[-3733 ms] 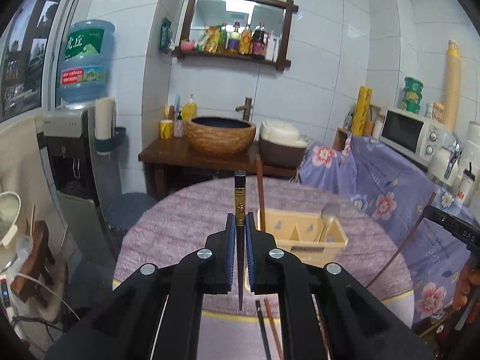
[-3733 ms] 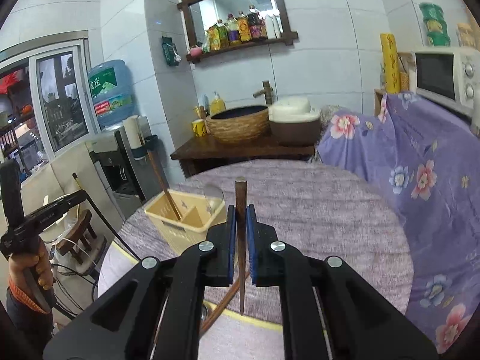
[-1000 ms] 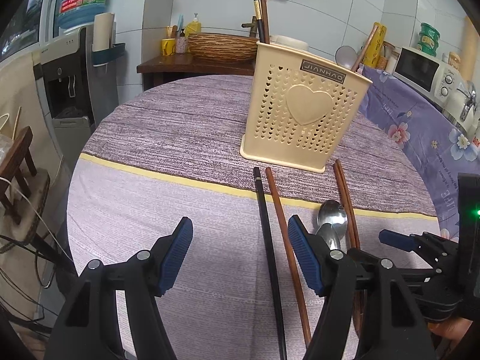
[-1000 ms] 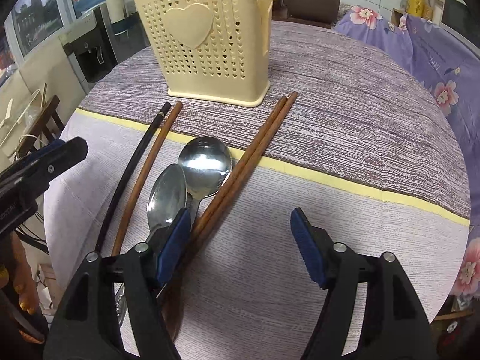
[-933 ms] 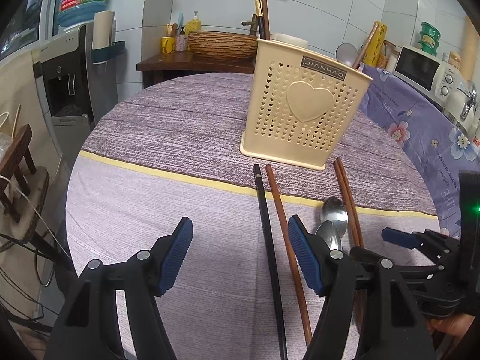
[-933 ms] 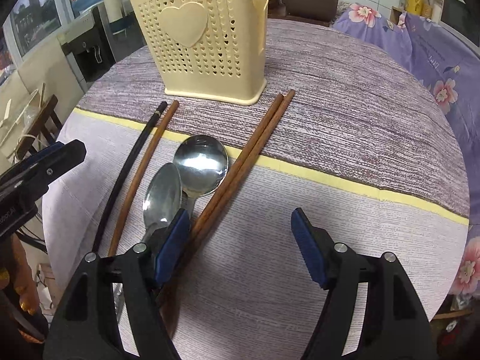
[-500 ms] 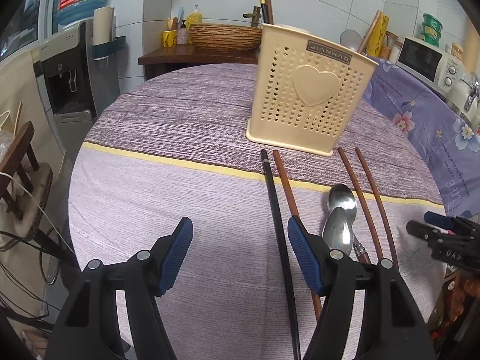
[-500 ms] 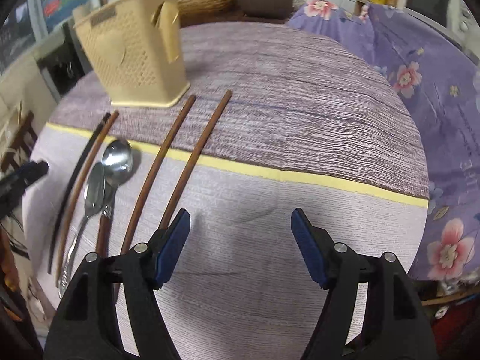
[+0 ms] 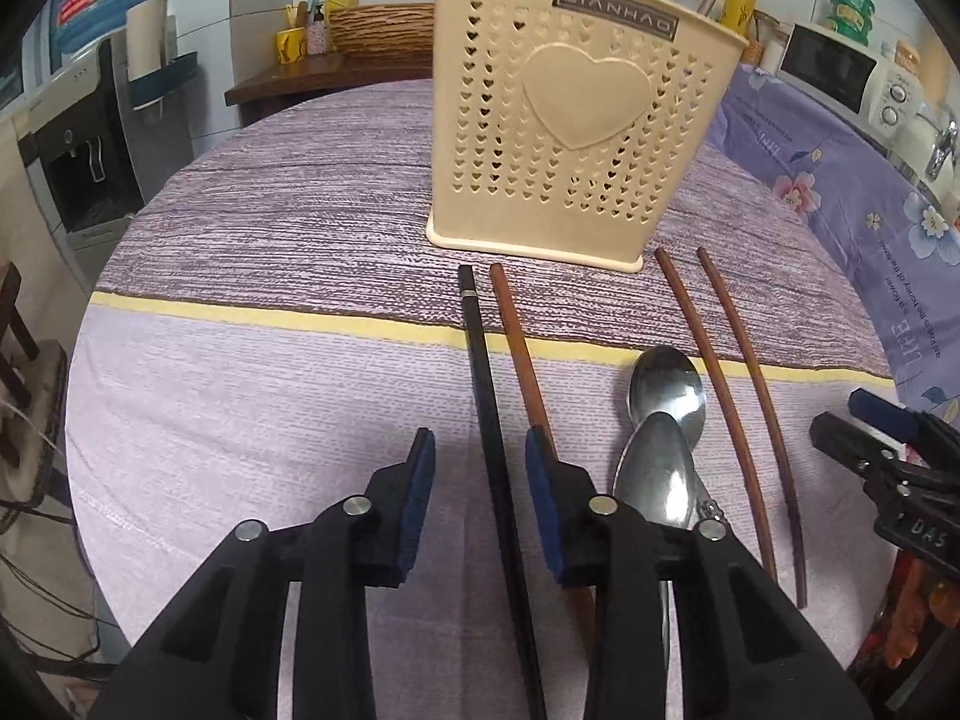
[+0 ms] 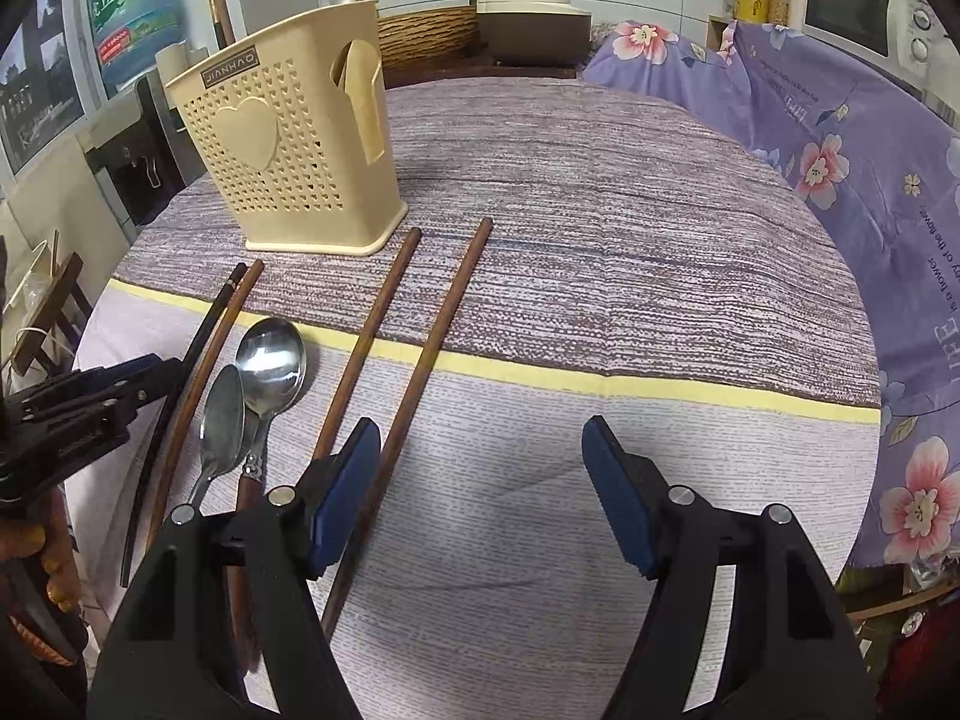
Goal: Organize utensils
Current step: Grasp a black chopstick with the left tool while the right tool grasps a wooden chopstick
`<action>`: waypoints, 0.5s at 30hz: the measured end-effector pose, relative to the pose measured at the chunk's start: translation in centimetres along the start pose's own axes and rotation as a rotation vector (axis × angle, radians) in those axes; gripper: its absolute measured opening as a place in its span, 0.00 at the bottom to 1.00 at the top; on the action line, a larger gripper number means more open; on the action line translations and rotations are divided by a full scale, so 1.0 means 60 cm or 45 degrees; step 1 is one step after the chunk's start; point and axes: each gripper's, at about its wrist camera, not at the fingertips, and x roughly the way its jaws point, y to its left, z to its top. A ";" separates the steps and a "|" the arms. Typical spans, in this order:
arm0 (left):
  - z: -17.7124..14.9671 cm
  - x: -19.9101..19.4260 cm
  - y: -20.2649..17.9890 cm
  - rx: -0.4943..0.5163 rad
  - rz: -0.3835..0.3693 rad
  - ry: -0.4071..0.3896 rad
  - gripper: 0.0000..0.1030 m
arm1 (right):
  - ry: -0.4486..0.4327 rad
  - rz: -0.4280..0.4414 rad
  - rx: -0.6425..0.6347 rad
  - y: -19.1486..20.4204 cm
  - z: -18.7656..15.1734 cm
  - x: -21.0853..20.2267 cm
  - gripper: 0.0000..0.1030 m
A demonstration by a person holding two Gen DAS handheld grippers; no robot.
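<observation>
A cream perforated utensil holder [image 9: 576,120] [image 10: 294,150] stands on the round table, with chopsticks and a spoon sticking out of its top. In front of it lie a black chopstick [image 9: 489,396] [image 10: 198,348], several brown chopsticks [image 9: 519,348] [image 9: 702,348] [image 10: 366,336] [image 10: 441,324] and two metal spoons [image 9: 666,390] [image 10: 270,360]. My left gripper [image 9: 480,468] is open, its jaws either side of the black chopstick, low over the cloth. My right gripper [image 10: 480,468] is wide open and empty, its left finger [image 10: 345,480] beside a brown chopstick.
The table wears a purple striped cloth with a yellow band [image 10: 660,390]. A floral purple cover [image 10: 840,138] drapes furniture on the right, with a microwave [image 9: 840,72] behind. A water dispenser [image 9: 90,138] stands at the left. A wooden washstand [image 9: 312,72] is behind.
My left gripper has dropped lower and moved forward, narrowing around the black chopstick. My right gripper moved right and slightly closer to the table; it stays wide open.
</observation>
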 end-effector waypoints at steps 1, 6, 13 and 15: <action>0.004 0.004 -0.002 0.016 0.018 -0.008 0.27 | -0.002 0.001 -0.002 0.001 0.001 0.001 0.68; 0.037 0.032 -0.002 0.058 0.070 0.015 0.20 | 0.002 0.034 0.031 -0.001 0.033 0.023 0.68; 0.070 0.053 0.010 0.023 0.078 0.042 0.11 | 0.044 0.016 0.042 0.014 0.093 0.074 0.60; 0.072 0.054 0.010 0.015 0.079 0.040 0.11 | 0.066 0.006 0.064 0.015 0.105 0.095 0.51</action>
